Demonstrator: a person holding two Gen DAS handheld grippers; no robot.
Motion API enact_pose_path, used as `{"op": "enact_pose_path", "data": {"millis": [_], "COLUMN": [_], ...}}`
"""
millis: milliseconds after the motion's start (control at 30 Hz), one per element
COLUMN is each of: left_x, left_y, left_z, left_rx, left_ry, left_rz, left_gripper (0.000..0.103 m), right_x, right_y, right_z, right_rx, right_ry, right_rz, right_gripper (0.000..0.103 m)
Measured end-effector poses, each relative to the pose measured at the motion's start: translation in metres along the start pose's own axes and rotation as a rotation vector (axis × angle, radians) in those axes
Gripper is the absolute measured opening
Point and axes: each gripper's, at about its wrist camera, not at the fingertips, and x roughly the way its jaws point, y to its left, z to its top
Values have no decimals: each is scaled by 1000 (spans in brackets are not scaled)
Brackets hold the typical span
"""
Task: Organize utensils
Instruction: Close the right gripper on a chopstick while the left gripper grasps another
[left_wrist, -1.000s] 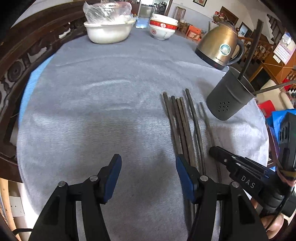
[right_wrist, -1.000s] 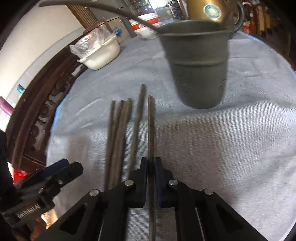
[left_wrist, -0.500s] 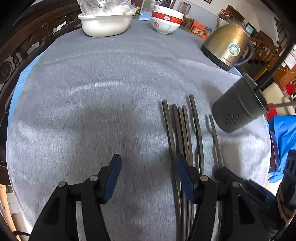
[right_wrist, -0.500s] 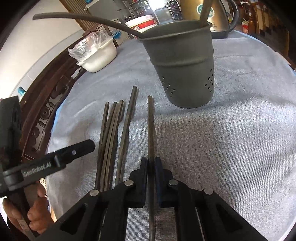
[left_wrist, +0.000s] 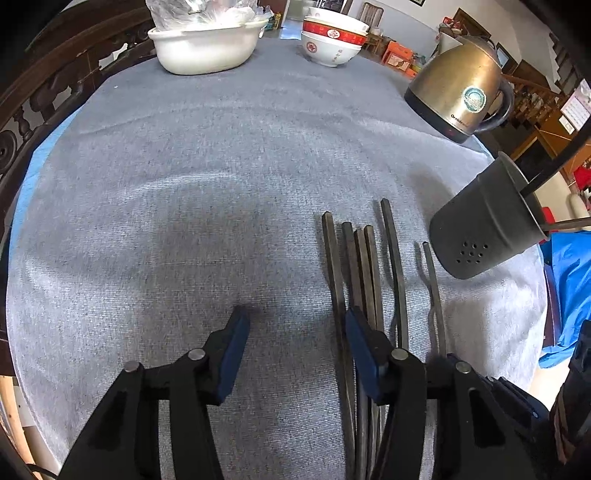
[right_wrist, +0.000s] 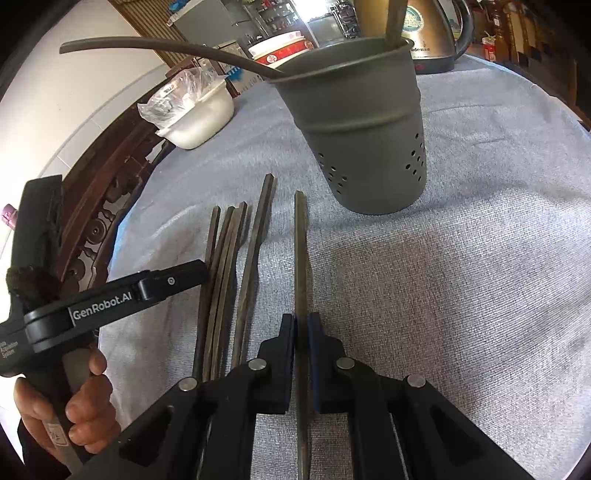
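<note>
Gripping one dark chopstick (right_wrist: 301, 258), the right tool (right_wrist: 301, 328) has its pads pressed on the stick's sides, and the stick runs forward from them toward the holder (right_wrist: 365, 122), its far end just short of the base. That holder, a grey perforated cup, stands upright on the grey cloth of the surface (right_wrist: 461, 277) with two utensils already inside, one curving out over the rim to the left.

Left of the held stick lies a bundle of loose chopsticks (right_wrist: 225, 266), roughly parallel on the cloth, the rightmost one a little apart from the rest.

From the left wrist view, the left tool (left_wrist: 295, 332) is closing, its pads pressing on nothing: bare cloth shows between them, and the right pad sits over the leftmost sticks of the bundle (left_wrist: 364, 266). A hand (right_wrist: 74, 410) holds that tool's handle.

Farther back on the surface stand a white basin (left_wrist: 205, 48) holding a plastic bag, stacked bowls (left_wrist: 332, 40) and a brass-coloured kettle (left_wrist: 458, 96).
</note>
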Motion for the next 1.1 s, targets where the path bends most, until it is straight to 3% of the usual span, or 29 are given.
{"op": "enact_pose_path", "data": {"millis": [133, 333, 600, 1100], "left_x": [1, 1, 6, -2], "left_y": [-1, -1, -5, 28], "left_z": [3, 4, 6, -3], "left_rx": [-1, -26, -23, -1], "left_ry": [19, 26, 25, 72], "left_rz": [-18, -59, -46, -31], "left_gripper": [48, 47, 48, 29], "right_x": [-1, -2, -2, -2], "right_y": [-1, -3, -3, -9], "right_z": [-1, -1, -1, 2], "right_rx": [5, 6, 9, 27], "right_ry": [0, -5, -5, 5], "right_rz": [6, 13, 19, 47], "right_gripper": [9, 9, 9, 9]}}
